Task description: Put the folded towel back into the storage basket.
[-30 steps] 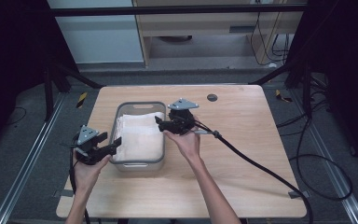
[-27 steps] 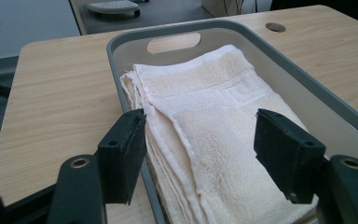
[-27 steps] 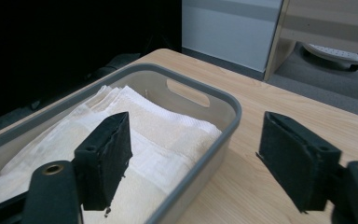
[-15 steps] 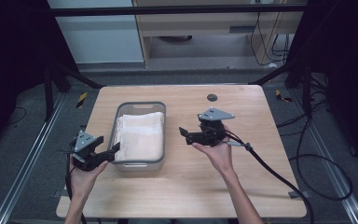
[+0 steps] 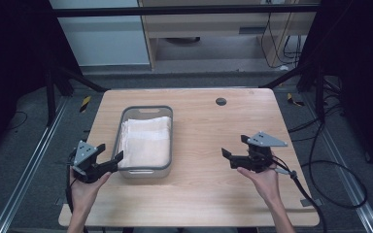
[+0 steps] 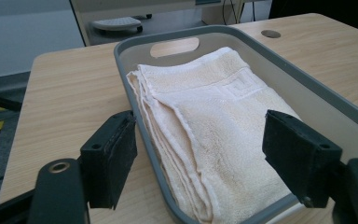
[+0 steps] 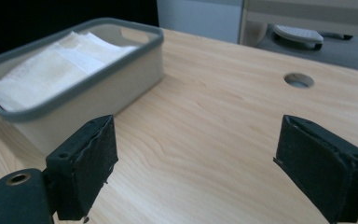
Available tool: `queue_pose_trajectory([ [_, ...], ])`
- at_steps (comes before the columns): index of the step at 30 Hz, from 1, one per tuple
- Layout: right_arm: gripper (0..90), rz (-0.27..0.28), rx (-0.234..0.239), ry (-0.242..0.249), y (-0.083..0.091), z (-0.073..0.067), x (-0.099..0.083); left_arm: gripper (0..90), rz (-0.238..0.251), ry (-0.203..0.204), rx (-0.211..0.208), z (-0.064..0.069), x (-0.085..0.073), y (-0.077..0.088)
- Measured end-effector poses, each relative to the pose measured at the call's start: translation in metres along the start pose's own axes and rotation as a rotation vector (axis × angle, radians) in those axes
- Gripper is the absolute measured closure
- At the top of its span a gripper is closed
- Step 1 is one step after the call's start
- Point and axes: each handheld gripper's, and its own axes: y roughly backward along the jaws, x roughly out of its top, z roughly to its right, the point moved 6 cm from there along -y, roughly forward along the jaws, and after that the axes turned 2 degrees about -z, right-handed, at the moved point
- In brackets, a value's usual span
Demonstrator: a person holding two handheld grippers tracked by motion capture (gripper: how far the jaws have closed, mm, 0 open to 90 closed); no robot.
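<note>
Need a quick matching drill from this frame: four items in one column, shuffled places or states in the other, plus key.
1. folded cream towel
2. grey plastic bin
3. left gripper
4. round table hole

A. open, at the bin's near corner
B. lying inside the bin
C. far side of the table, right of the bin
D. on the table's left half

Pairs: 1-B, 2-D, 3-A, 4-C

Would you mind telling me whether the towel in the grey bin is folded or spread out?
Folded. The cream towel lies inside the grey bin as a neat stack, with several layered edges visible along its side in the left gripper view.
</note>
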Motion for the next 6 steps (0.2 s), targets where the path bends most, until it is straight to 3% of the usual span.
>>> queue_pose_trajectory([
  [6,13.1,-0.027,-0.046,-0.022,0.02,0.023,-0.029,27.3,0.02,0.007,0.002,0.0,-0.008,0.012],
])
